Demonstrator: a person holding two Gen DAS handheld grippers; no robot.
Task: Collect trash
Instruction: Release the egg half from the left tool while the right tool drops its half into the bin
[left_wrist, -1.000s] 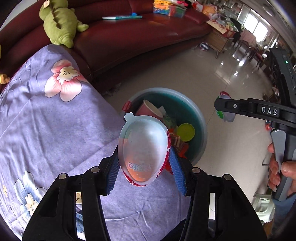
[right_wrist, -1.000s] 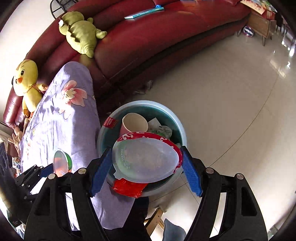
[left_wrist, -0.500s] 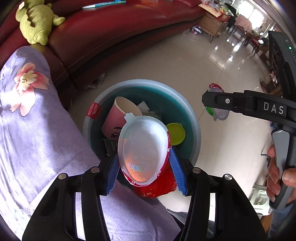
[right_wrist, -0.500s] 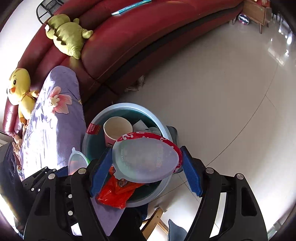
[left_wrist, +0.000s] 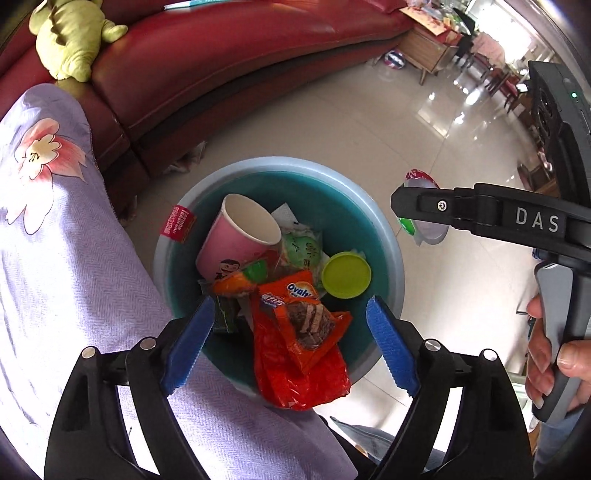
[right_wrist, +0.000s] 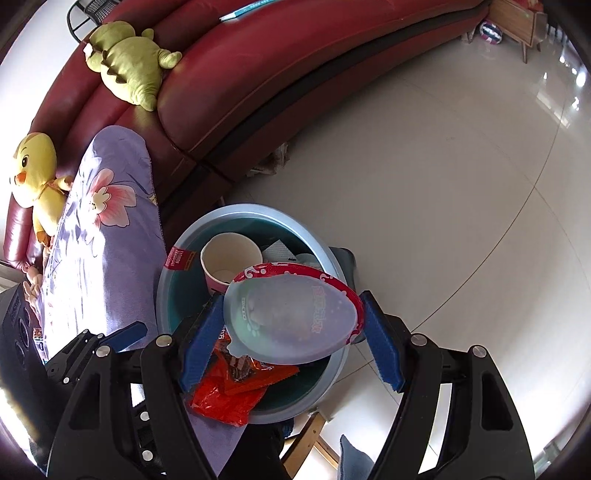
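A blue basin (left_wrist: 388, 236) (right_wrist: 168, 295) holds trash: a pink paper cup (left_wrist: 236, 236), a yellow-green lid (left_wrist: 346, 275), a green packet and orange-red snack wrappers (left_wrist: 299, 343). My left gripper (left_wrist: 291, 343) is open and empty above the basin's near rim. My right gripper (right_wrist: 288, 328) is shut on an egg-shaped clear plastic tub with a red rim (right_wrist: 291, 317) and holds it above the basin. That tub also shows in the left wrist view (left_wrist: 424, 206), past the basin's right side, partly hidden behind the right gripper's finger.
A purple flowered cloth (left_wrist: 62, 258) (right_wrist: 103, 251) lies left of the basin. A dark red sofa (left_wrist: 221, 62) curves behind, with a green plush toy (right_wrist: 129, 74) and a yellow duck toy (right_wrist: 35, 177). Glossy tiled floor (right_wrist: 443, 184) spreads to the right.
My left gripper has opened and the egg-shaped tub it held is gone from between its fingers. The right gripper still holds its tub, now more over the basin.
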